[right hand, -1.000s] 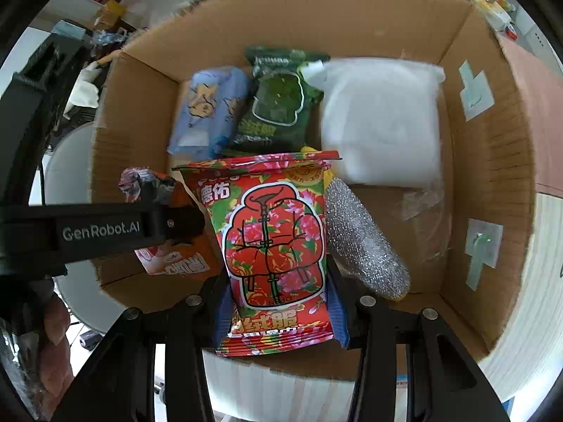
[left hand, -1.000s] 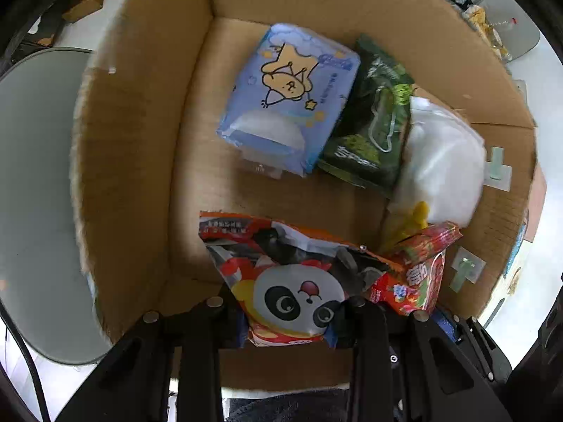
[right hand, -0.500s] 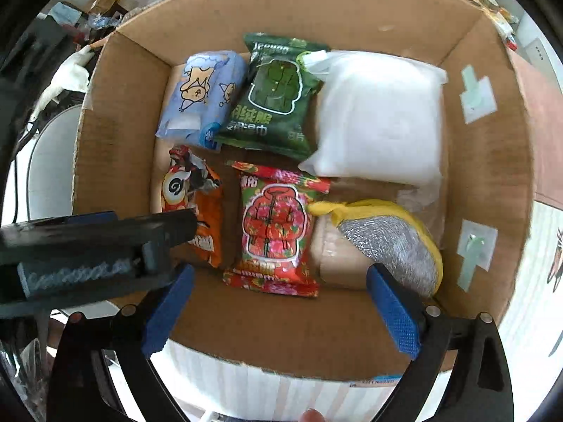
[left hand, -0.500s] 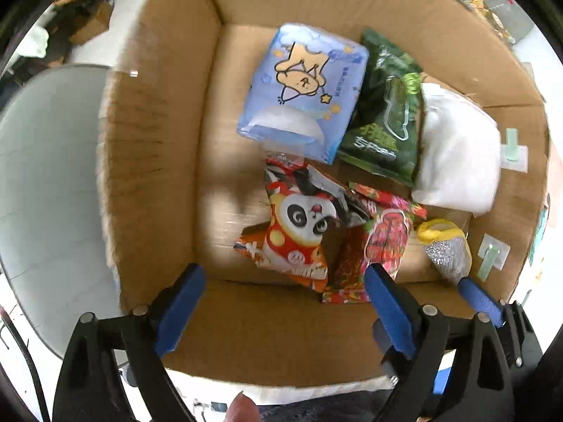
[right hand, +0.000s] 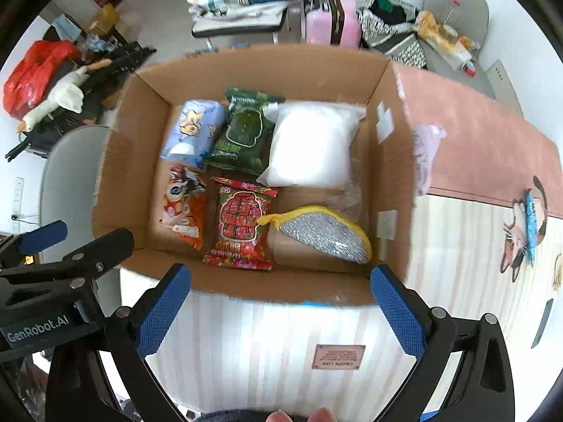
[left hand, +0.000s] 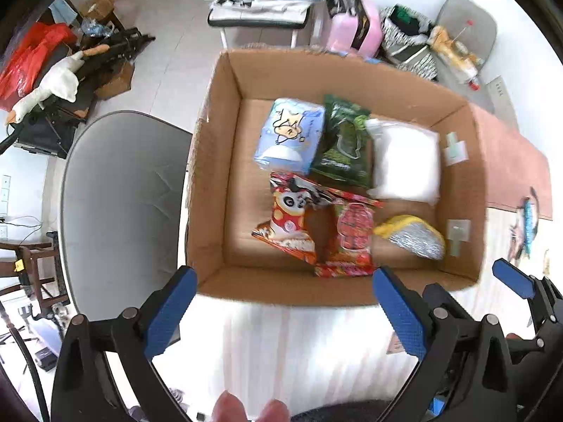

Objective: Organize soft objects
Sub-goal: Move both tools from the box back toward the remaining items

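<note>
Left hand-held gripper [left hand: 281, 311]: jaws have just been opening and now stand wide, nothing between them. The panda snack packet [left hand: 290, 219] it carried a second ago lies released on the floor of the cardboard box [left hand: 214, 161], near-left. Right hand-held gripper [right hand: 281, 307]: likewise just opened and empty; its red jacket-print packet [right hand: 242, 227] now lies beside the panda packet, left of the yellow-edged scouring pad [right hand: 322, 234]. Both deposits appear complete; both grippers have lifted clear above the box.

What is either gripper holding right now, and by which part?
Nothing. The left gripper and right gripper have just opened their jaws, empty, above the brown cardboard box.
</note>
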{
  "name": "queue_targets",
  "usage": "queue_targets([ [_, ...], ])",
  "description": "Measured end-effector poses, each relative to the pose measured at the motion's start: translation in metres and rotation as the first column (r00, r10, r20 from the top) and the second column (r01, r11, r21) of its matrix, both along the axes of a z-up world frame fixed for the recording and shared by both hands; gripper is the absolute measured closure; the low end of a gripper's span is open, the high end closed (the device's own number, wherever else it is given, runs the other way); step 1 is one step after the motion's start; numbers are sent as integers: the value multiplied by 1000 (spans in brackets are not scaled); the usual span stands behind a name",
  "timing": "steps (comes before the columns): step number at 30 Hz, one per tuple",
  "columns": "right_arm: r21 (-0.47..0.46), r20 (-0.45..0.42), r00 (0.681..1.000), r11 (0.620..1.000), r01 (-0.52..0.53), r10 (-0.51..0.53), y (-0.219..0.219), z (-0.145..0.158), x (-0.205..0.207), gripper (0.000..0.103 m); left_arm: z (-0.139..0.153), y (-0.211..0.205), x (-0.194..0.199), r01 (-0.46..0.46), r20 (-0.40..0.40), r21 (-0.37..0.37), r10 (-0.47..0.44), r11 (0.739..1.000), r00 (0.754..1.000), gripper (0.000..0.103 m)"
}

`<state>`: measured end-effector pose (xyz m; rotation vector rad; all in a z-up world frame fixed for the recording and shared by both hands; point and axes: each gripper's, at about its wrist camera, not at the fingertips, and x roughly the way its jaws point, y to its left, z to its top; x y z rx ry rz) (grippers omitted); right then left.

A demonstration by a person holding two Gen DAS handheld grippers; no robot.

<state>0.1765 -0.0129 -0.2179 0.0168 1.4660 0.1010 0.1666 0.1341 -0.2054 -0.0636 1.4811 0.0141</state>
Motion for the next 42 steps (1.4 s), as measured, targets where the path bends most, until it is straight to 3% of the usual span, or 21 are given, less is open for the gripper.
queue_targets([
  [16,13,199,980,1000,-27,24,-22,112,-79,0,97,-11,-64,-12,203,18,8,1000,979,1],
  [23,68,243,970,997,-41,23,-28,139,-89,0,124,-26,-73,-1,259,27,-6,1000,966,1],
  [26,124,233,972,992,-5,-24,-49,139,-89,0,130,-46,-66,28,280,70,-46,997,959,1],
  [29,157,192,977,986,59,-89,-83,130,-86,0,128,-77,-49,80,283,114,-110,990,953,1],
  [33,127,176,961,973,194,-214,-155,117,-81,0,115,-138,-12,178,262,155,-214,972,941,1],
  [38,65,154,920,933,353,-359,-255,91,-74,0,78,-240,52,342,175,235,-385,910,906,1],
  [42,3,111,891,896,443,-441,-337,59,-59,0,39,-315,98,471,60,243,-497,848,866,1],
])
